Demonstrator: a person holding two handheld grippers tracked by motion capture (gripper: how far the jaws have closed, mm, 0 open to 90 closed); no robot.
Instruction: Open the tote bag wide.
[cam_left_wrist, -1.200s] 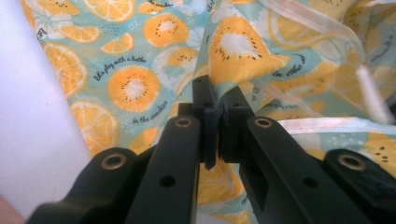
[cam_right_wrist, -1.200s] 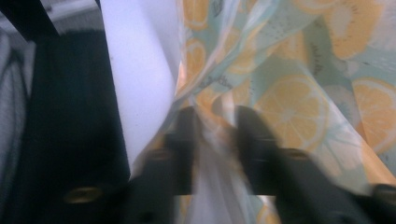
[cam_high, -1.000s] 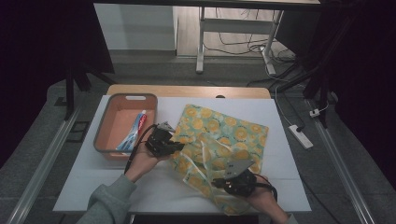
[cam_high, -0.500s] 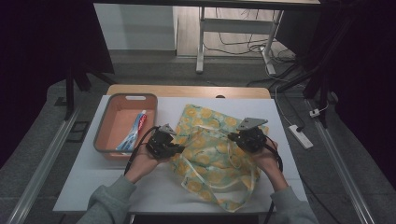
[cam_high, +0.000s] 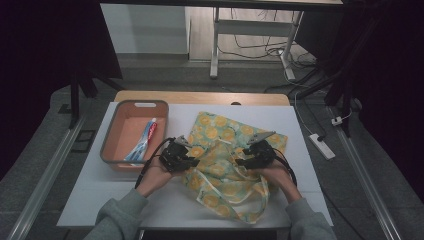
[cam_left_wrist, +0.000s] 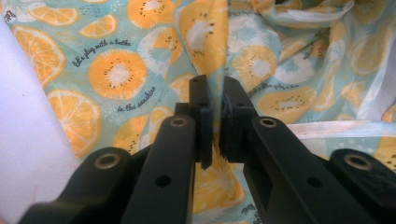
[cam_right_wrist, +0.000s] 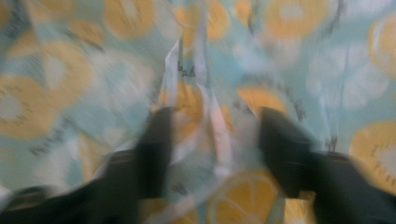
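A teal bag printed with orange fruit slices (cam_high: 220, 132) lies crumpled on the white table (cam_high: 95, 200), its pale straps trailing toward the front edge. My left gripper (cam_high: 187, 159) is at the bag's left edge; in the left gripper view it (cam_left_wrist: 216, 95) is shut on a raised fold of the bag (cam_left_wrist: 116, 74). My right gripper (cam_high: 246, 161) rests on the bag's right half. Its jaws have just been opening: in the blurred right gripper view it (cam_right_wrist: 212, 123) stands open over the bag (cam_right_wrist: 303, 70), a pale strap (cam_right_wrist: 201, 60) lying loose between the jaws.
An orange tray (cam_high: 111, 150) stands at the left of the table with a toothpaste tube (cam_high: 146, 139) in it. A white power strip (cam_high: 321, 146) lies on the floor to the right. A wooden strip (cam_high: 200, 97) borders the table's far edge.
My right gripper moved from the table's front edge up onto the bag, dragging fabric with it, then let go and opened. The bag is more bunched. The left hand stayed put.
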